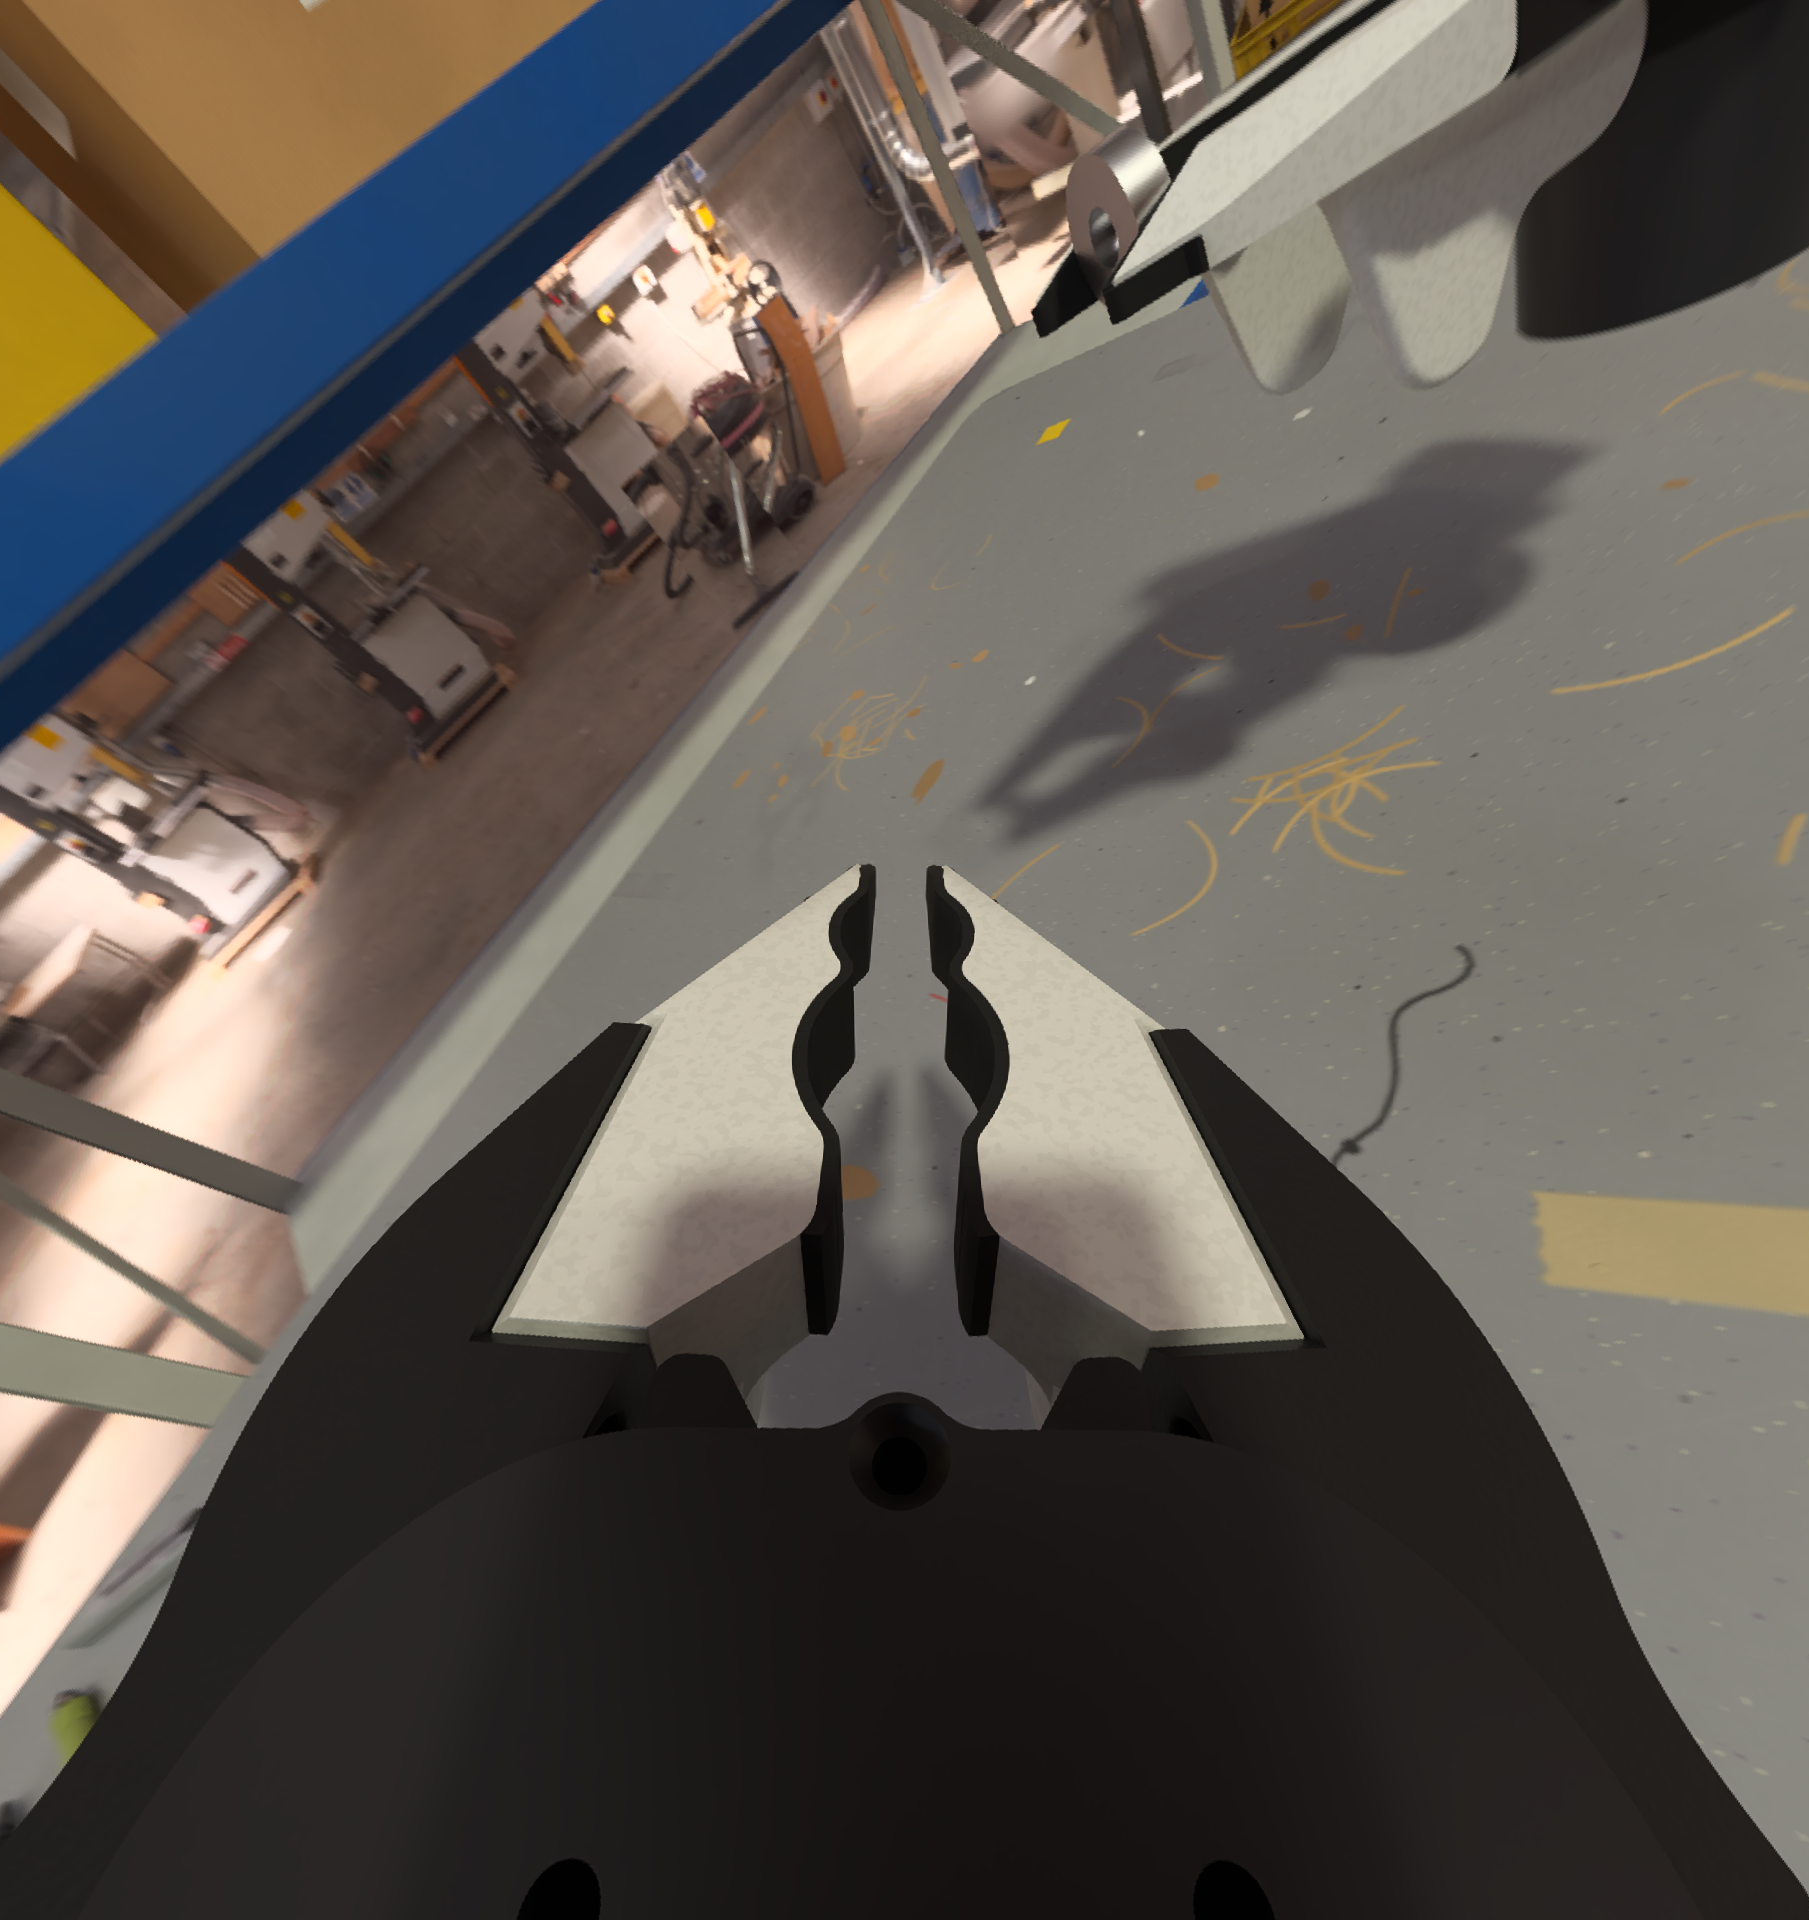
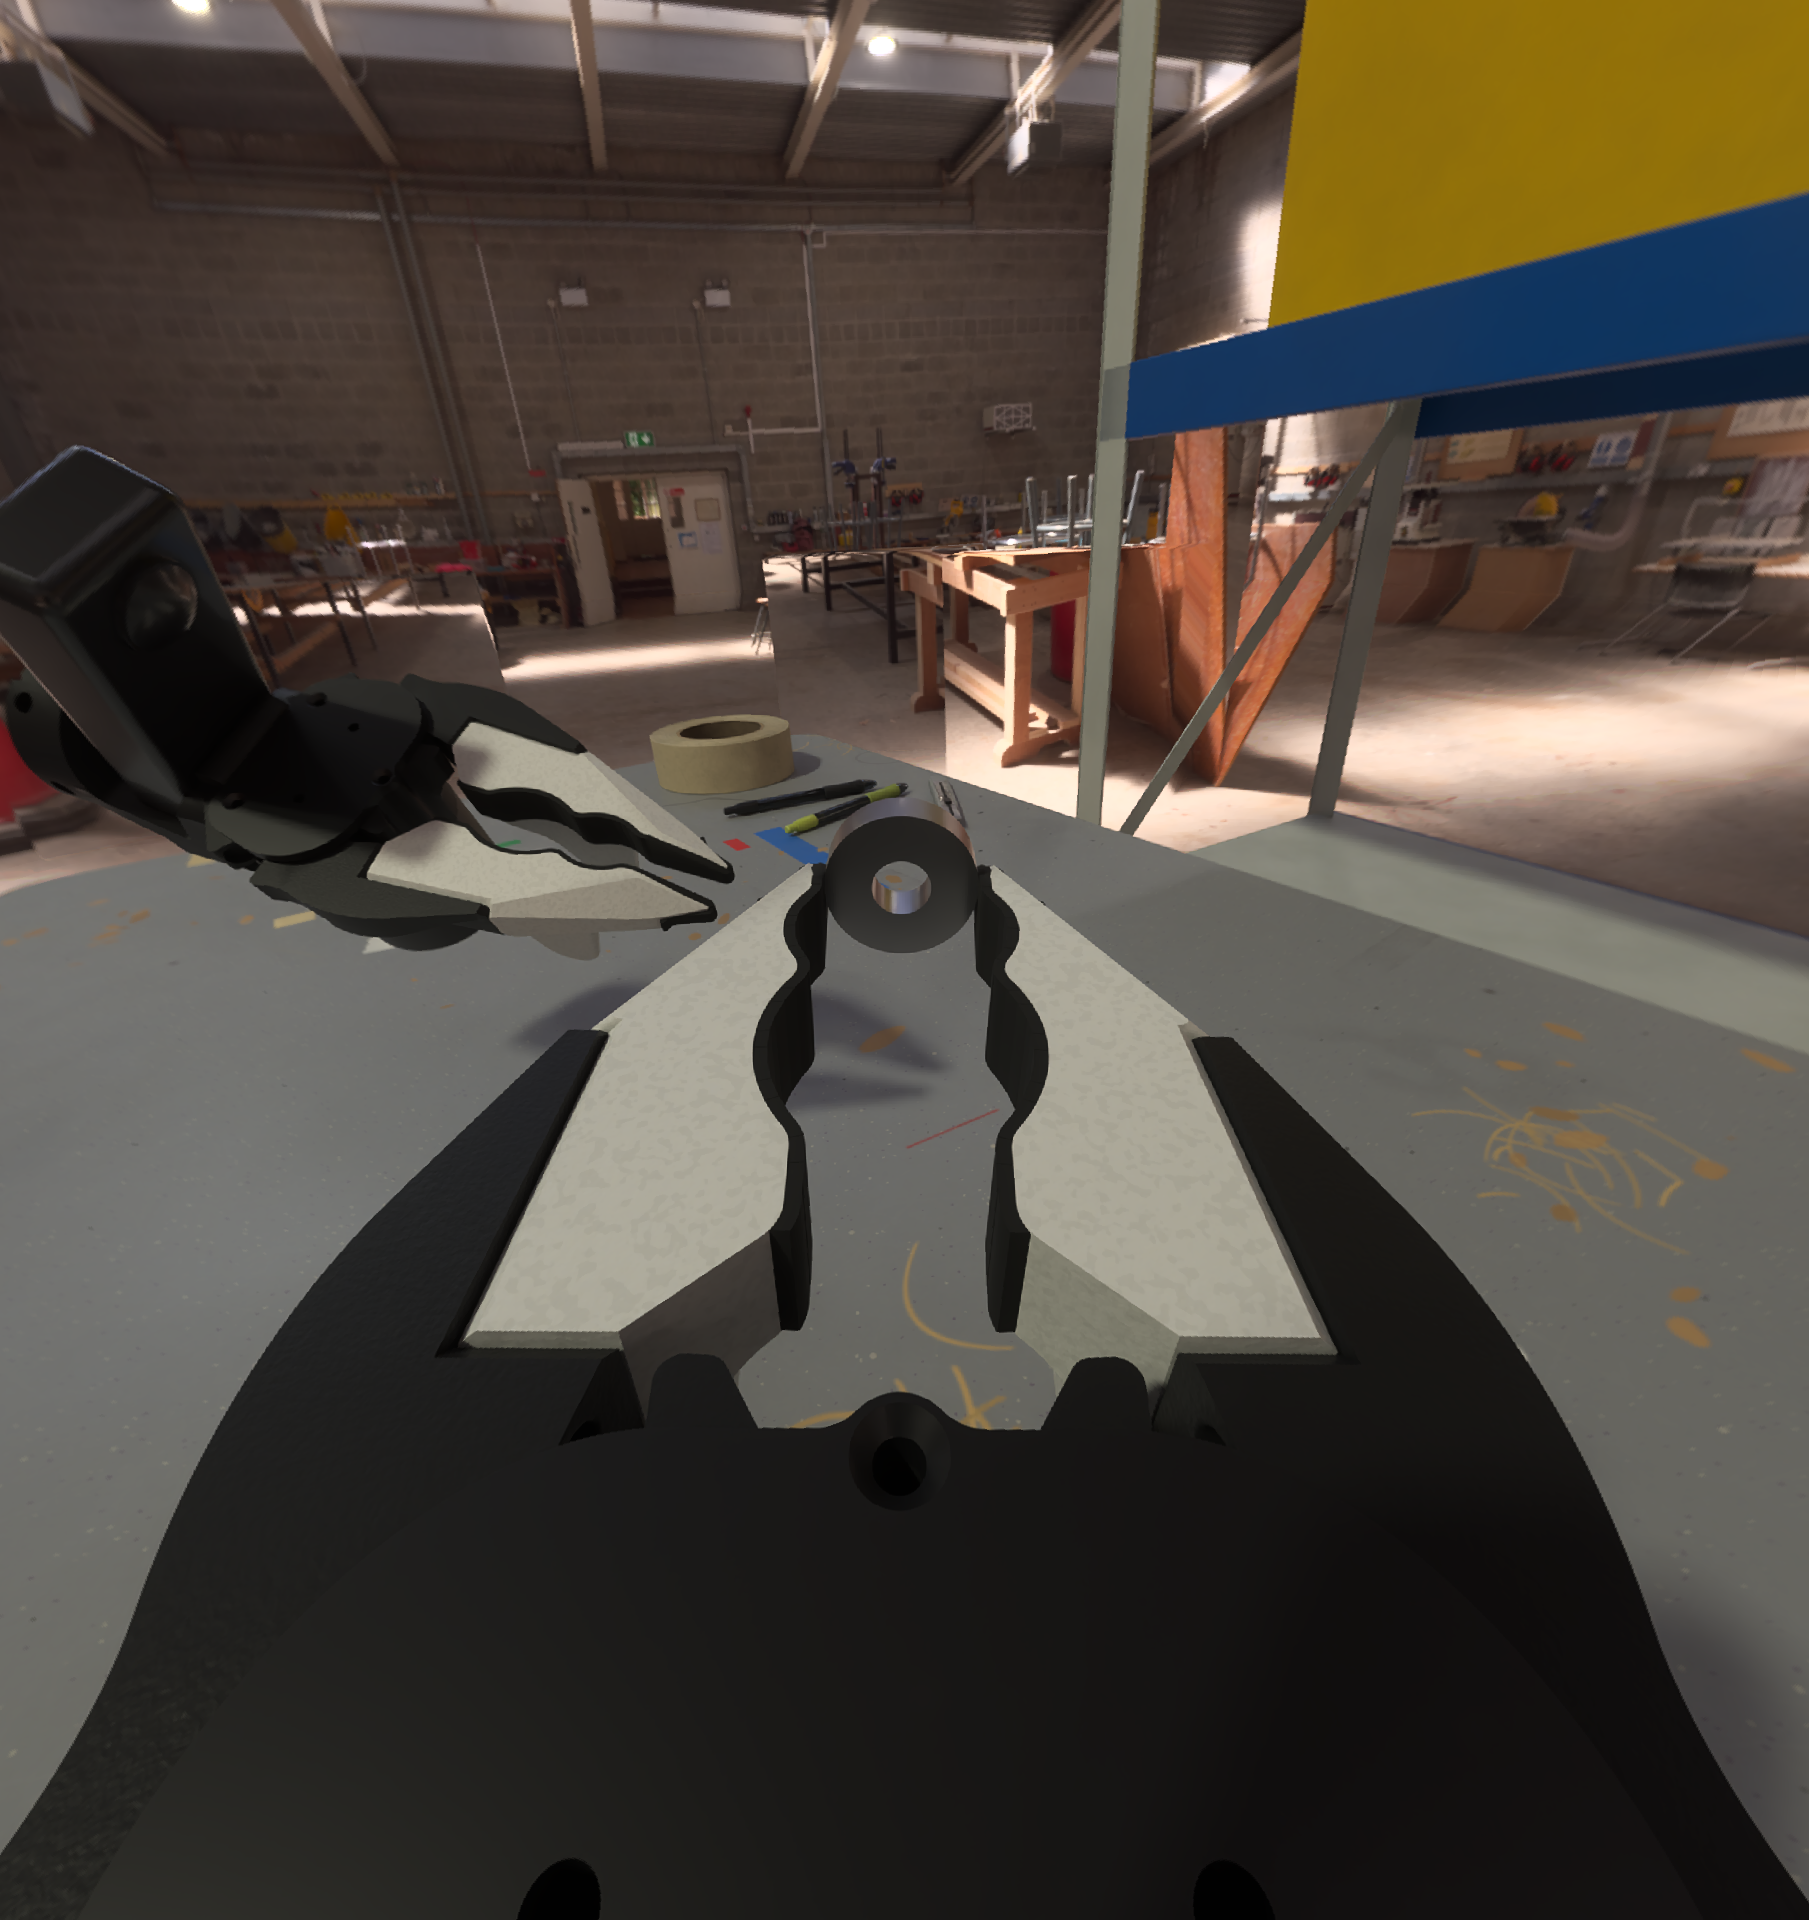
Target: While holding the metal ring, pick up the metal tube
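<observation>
My right gripper (image 2: 900, 883) is shut on a short thick-walled metal tube (image 2: 898, 902) with a round bore, pinched between its fingertips with the bore facing the camera. It is held above the grey table (image 2: 1399, 1039). In the left wrist view the same tube (image 1: 1113, 197) shows at the top right in the right gripper (image 1: 1087, 301), whose shadow falls on the table below. My left gripper (image 1: 900, 878) is shut to a narrow gap with nothing between the pads. It hovers just left of the tube in the right wrist view (image 2: 713, 894). No separate metal ring is in view.
A roll of beige tape (image 2: 721, 753), two pens (image 2: 806, 798) and a blue tape patch lie at the table's far edge. A blue shelf beam (image 2: 1502, 353) with a yellow box stands overhead at the right. A beige tape strip (image 1: 1684, 1252) and a black cord (image 1: 1399, 1039) lie on the table.
</observation>
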Controlling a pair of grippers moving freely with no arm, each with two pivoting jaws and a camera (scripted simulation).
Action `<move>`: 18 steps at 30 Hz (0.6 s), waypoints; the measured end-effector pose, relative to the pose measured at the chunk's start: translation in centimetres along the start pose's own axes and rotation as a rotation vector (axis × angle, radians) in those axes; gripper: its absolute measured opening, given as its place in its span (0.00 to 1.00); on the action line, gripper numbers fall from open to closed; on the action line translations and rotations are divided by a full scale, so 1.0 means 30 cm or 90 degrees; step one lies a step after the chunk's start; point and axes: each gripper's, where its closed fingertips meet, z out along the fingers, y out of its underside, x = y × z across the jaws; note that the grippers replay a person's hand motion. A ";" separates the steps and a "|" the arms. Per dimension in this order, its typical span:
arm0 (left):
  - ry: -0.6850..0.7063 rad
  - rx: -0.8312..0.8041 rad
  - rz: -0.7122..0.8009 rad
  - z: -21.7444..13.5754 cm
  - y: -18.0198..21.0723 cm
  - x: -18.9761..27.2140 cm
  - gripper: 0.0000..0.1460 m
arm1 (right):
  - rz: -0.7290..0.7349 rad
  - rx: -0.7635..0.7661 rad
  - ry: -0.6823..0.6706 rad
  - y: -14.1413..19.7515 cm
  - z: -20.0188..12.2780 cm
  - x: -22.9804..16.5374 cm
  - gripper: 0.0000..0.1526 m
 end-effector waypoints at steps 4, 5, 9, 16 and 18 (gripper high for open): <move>0.054 0.006 -0.095 0.000 0.000 0.018 0.07 | 0.041 0.002 -0.004 0.010 0.000 0.018 0.18; 0.070 0.009 -0.121 0.000 0.000 0.023 0.07 | 0.047 0.002 -0.006 0.012 0.001 0.020 0.18; 0.141 0.030 -0.215 -0.007 -0.015 0.045 0.06 | 0.047 -0.003 -0.005 0.019 0.002 0.023 0.18; 0.449 0.166 -0.328 -0.188 -0.251 0.115 0.07 | 0.045 -0.006 0.001 0.019 -0.002 0.036 0.18; 0.584 0.257 -0.369 -0.316 -0.379 0.115 0.07 | 0.051 -0.006 0.002 0.021 -0.003 0.040 0.18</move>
